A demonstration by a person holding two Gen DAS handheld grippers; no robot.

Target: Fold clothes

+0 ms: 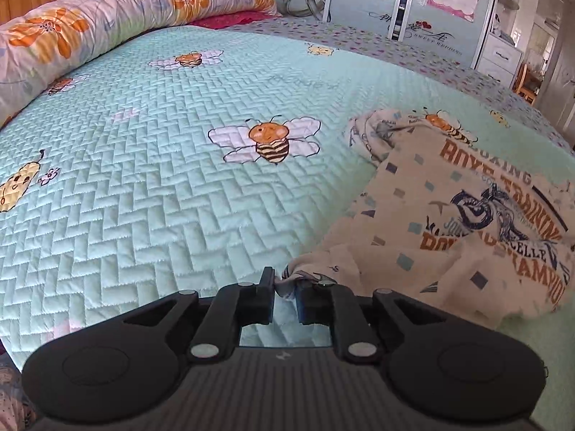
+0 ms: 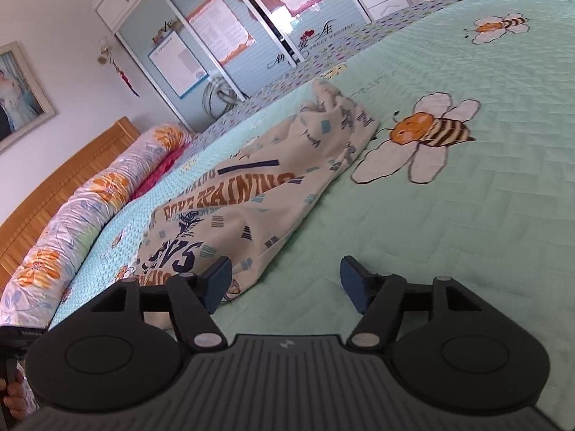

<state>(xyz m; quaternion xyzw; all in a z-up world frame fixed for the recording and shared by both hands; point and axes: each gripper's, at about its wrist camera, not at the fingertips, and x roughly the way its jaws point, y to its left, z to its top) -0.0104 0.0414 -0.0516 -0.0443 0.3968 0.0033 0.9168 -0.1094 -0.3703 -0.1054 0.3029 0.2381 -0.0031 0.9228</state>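
Observation:
A cream shirt (image 1: pixel 449 197) printed with orange and navy lettering and small blue squares lies crumpled on the mint bee-patterned bedspread (image 1: pixel 161 197). My left gripper (image 1: pixel 285 283) sits at the shirt's near left corner, jaws almost together, with a small fold of the fabric pinched between the tips. In the right wrist view the shirt (image 2: pixel 251 186) stretches away towards the upper middle. My right gripper (image 2: pixel 286 274) is open wide just above the bedspread (image 2: pixel 467 233). The shirt's near hem lies against its left finger (image 2: pixel 217 280), and no pad presses on it.
A rolled floral quilt (image 1: pixel 107 25) and a wooden headboard (image 2: pixel 54 186) run along the far side of the bed. A wardrobe with sliding doors (image 2: pixel 201 36) and white drawers (image 1: pixel 501 57) stand beyond the bed. A hand (image 2: pixel 12 395) shows at the lower left.

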